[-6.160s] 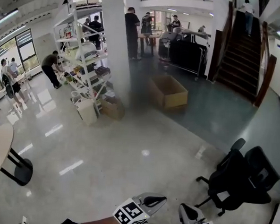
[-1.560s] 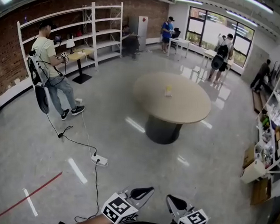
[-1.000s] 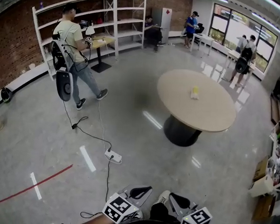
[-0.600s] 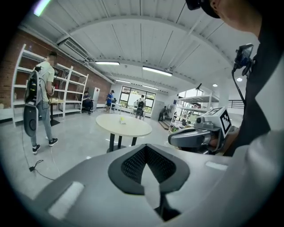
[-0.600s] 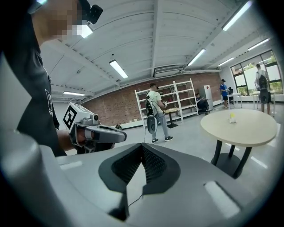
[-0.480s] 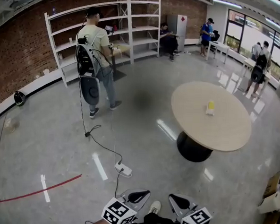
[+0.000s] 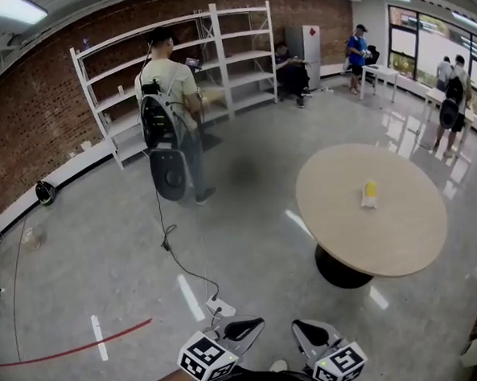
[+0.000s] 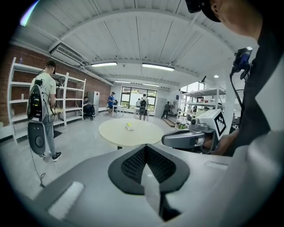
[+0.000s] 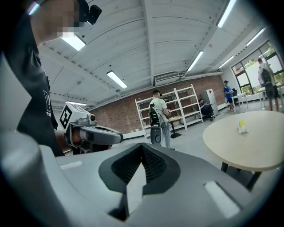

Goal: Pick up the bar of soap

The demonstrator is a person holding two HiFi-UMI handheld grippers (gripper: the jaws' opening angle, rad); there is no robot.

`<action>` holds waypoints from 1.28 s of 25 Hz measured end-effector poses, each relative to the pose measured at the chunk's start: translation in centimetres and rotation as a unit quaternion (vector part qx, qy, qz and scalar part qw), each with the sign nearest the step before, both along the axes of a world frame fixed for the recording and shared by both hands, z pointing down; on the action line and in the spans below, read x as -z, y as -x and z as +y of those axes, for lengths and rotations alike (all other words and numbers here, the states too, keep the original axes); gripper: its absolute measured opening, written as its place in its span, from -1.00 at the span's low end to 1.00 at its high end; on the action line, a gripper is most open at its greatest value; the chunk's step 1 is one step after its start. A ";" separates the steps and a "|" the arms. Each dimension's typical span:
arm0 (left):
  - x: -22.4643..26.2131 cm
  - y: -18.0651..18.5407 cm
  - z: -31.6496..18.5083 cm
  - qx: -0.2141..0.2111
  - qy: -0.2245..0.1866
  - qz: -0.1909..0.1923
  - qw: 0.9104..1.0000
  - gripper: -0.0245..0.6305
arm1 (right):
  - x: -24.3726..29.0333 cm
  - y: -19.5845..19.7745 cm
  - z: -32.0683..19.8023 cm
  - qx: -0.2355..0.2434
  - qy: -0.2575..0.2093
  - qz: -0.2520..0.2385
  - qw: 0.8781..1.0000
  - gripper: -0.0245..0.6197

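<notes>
As seen from the head view, the left gripper [image 7: 242,329] and the right gripper [image 7: 312,333] sit side by side at the bottom edge, both empty and well short of the round desk [image 7: 397,236]. The bar of soap [image 7: 370,192], yellow, lies alone near the middle of the desk top, well apart from both grippers. Between them and the desk is grey polished floor [image 7: 98,241] with a cable [image 7: 182,263] running to a power strip [image 7: 221,308] and a red line [image 7: 76,346]. A person with a backpack [image 7: 173,101] stands by white shelves [image 7: 239,49] along a brick wall [image 7: 33,117]. The holder's arms are cut off by the frame.

From the left gripper view, the jaws are pressed together with nothing between them. Beyond them the desk [image 8: 133,135] carries the soap [image 8: 129,126], small and hard to make out; the right gripper [image 8: 186,138] shows alongside.

From the right gripper view, these jaws too meet with no gap and nothing caught in them. The desk [image 9: 248,146] is off to the right, cut by the frame, with the soap [image 9: 242,125] on it; the left gripper [image 9: 95,133] is at the left.
</notes>
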State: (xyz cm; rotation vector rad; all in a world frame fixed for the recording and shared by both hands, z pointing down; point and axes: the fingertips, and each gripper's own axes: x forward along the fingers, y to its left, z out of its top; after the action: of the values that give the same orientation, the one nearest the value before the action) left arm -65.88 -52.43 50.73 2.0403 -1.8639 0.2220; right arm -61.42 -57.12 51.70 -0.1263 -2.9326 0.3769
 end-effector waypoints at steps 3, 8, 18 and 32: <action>0.0 0.5 -4.7 -0.011 -0.009 0.015 1.000 -0.90 | -1.0 0.9 -4.1 -0.010 0.004 0.009 1.000 -0.91; -3.0 -1.4 -10.0 -0.073 0.025 0.016 0.997 -0.90 | -4.1 -0.7 -8.9 -0.055 0.034 0.027 0.998 -0.91; -3.8 -3.2 -25.5 -0.182 0.039 0.046 0.981 -0.90 | -6.0 -4.2 -22.4 -0.178 0.067 0.071 0.979 -0.91; -3.8 15.7 -40.3 -0.209 0.006 0.053 0.976 -0.90 | -5.7 8.8 -38.5 -0.270 0.015 0.128 0.954 -0.91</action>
State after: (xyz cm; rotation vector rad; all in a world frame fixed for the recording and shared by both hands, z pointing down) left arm -81.60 -92.69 54.53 2.3671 -1.3503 0.2263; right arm -70.19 -95.67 57.38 0.6818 -2.6579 0.4698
